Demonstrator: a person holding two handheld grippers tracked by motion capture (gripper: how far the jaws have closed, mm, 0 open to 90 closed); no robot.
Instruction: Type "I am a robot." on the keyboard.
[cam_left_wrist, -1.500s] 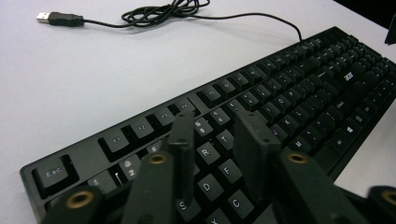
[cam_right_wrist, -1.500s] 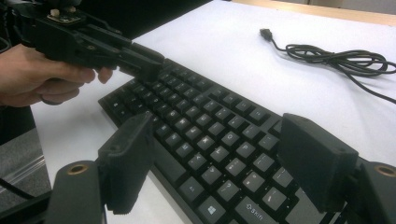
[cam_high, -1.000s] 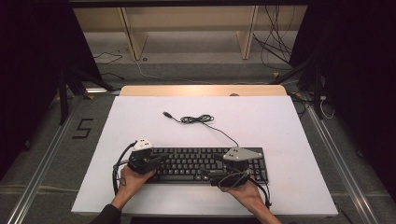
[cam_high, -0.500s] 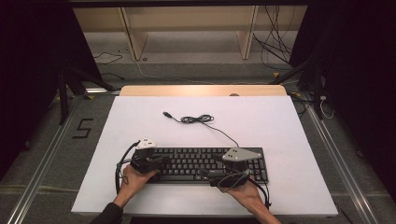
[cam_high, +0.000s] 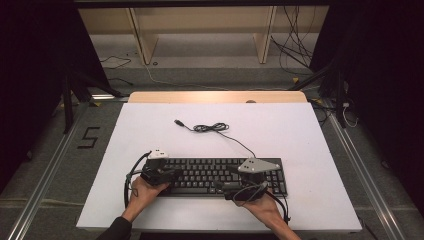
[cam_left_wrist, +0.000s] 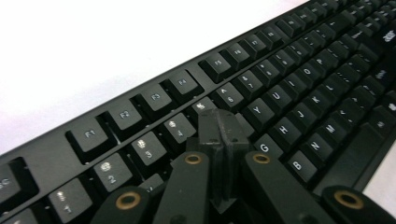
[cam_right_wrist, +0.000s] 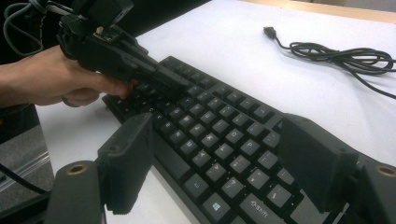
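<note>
High view is showing the black keyboard (cam_high: 220, 176) lying near the table's near edge. Left gripper (cam_high: 170, 175), jaws pressed together and empty, is nudging slightly rightward over the keys; right gripper (cam_high: 235, 189) is straddling the keyboard's near edge, jaws wide.

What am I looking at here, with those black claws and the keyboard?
A person sits at a white table holding a hand tool in each hand; each ends in a two-jaw claw with its own camera. One picture looks down from above; the other two look along each claw. A black keyboard lies there, its cable coiled behind it. The left claw is shut, its tip over the keys near 5 and T. The right claw straddles the keyboard's front edge with jaws wide. Nothing is lifted.
</note>
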